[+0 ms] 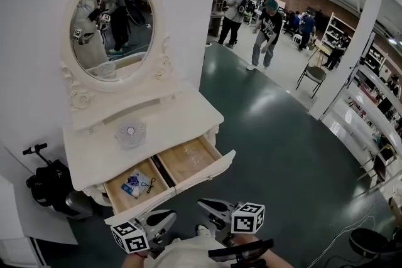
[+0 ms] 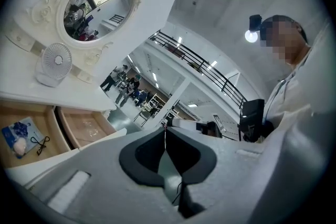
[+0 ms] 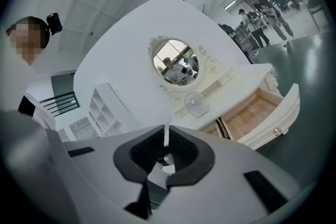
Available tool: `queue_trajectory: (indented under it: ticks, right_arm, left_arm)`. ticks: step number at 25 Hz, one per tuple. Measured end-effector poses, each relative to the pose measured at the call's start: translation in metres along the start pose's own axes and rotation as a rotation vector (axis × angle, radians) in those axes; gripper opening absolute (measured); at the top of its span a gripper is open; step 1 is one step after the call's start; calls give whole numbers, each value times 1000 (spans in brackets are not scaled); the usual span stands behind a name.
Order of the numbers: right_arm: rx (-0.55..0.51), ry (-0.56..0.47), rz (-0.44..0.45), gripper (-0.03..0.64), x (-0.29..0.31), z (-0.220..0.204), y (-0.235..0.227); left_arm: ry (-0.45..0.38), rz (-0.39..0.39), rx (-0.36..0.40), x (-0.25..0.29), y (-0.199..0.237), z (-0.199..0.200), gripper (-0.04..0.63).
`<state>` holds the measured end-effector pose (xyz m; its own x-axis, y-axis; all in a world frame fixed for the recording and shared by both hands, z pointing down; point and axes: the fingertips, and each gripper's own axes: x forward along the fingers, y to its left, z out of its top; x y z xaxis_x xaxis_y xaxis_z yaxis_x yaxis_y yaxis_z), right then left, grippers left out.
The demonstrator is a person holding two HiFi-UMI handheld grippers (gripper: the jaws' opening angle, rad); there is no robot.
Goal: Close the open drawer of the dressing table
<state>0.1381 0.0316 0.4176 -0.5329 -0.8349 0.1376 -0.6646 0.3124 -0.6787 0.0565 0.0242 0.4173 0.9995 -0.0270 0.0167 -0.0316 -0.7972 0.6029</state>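
Your left gripper (image 1: 168, 218) and right gripper (image 1: 204, 204) jaws pressed together, empty, just short of drawer (image 1: 210, 169) front edge, open floor (image 1: 282, 154) right of dressing table (image 1: 182, 116)

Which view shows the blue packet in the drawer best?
Head view: it looks down into the open drawer, with the blue packet plain in the left compartment beside a black cord. Left gripper view catches it at the frame's edge, distorted. Right gripper view shows barely a sliver of that compartment, no packet.

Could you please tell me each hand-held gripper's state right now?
Left hand-held gripper: closed, holding nothing.
Right hand-held gripper: closed, holding nothing.
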Motion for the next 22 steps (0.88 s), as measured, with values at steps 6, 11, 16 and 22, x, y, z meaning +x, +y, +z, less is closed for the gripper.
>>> queue_trajectory:
  ticks: [6,11,16,22]
  right_arm:
    - [-45,67,52,20,19,4,-5]
    - [-79,171,107,20,44,-3,-5]
    - [-144,321,210,68,71,-27,1]
    - [-200,483,270,79,97,-63,-4]
  left_arm:
    - [-36,47,-3,-5,10,7,11]
    - [-62,108,-32,-17,22,6,11]
    - [-79,182,-49,-34,33,2,11]
    - [-92,258,-64,-52,43,-5,11]
